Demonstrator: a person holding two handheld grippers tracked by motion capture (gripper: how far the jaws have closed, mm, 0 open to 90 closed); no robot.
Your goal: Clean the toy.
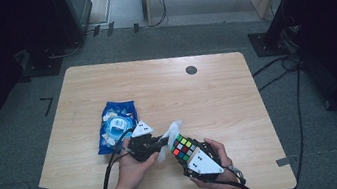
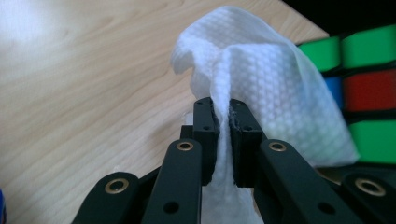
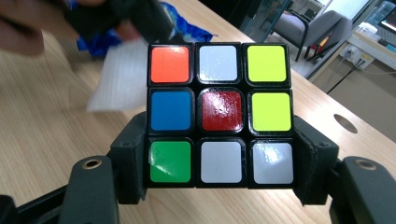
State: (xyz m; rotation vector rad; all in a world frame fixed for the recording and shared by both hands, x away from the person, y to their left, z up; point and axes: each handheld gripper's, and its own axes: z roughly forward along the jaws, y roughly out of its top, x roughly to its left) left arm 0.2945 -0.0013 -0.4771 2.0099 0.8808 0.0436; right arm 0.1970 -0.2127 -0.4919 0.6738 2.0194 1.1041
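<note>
Upright, the wipe (image 2: 261,88) stands pinched beside the cube (image 3: 219,114).

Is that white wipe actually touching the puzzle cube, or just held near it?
Cannot tell. In the left gripper view the wipe, pinched in the left gripper, overlaps the cube without showing contact. In the high view they sit close together, too small to judge.

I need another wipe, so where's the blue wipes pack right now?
In the high view the blue wipes pack lies on the table's left half, just beyond the left gripper.
</note>
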